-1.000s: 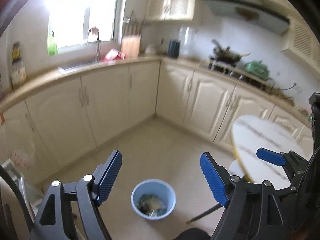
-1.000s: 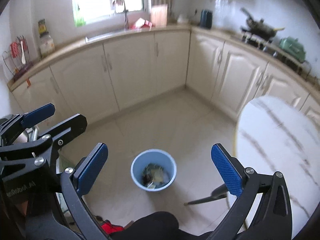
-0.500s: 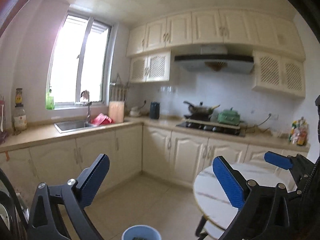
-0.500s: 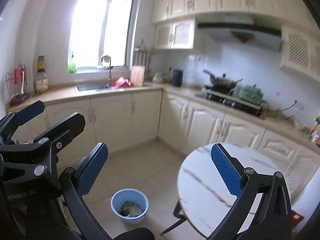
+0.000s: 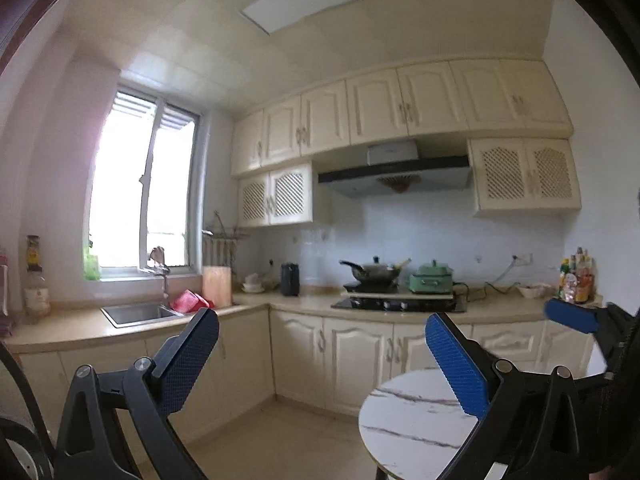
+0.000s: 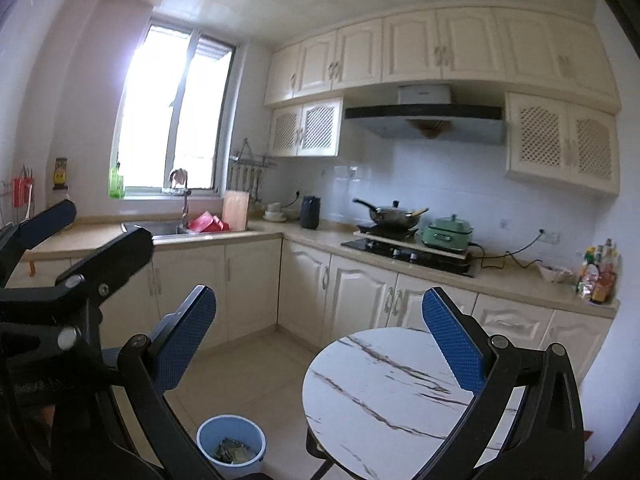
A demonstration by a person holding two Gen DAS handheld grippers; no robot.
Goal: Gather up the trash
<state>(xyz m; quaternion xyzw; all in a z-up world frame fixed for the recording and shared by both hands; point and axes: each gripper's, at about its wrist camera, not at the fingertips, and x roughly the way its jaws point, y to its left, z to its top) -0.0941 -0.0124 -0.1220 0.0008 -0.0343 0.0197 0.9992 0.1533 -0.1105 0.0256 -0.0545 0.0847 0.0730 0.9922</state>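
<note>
A light blue waste bin (image 6: 232, 446) stands on the tiled floor at the bottom of the right wrist view, with crumpled trash (image 6: 232, 451) inside. The bin is out of the left wrist view. My left gripper (image 5: 320, 364) is open and empty, raised toward the kitchen cabinets. My right gripper (image 6: 320, 344) is open and empty, held above the bin and beside the round marble-top table (image 6: 384, 396). The table also shows in the left wrist view (image 5: 412, 420). The left gripper's fingers (image 6: 44, 220) show at the left edge of the right wrist view.
Cream L-shaped cabinets with a sink (image 6: 160, 228), a red cloth (image 6: 208, 224), a black kettle (image 6: 310, 212), a hob with a wok (image 6: 394, 216) and a green pot (image 6: 448, 234). Bottles (image 6: 598, 276) stand at the counter's right end.
Both grippers have tilted up from looking down at the bin to looking level at the kitchen. The bin has dropped out of the left view. Both stay open and empty.
</note>
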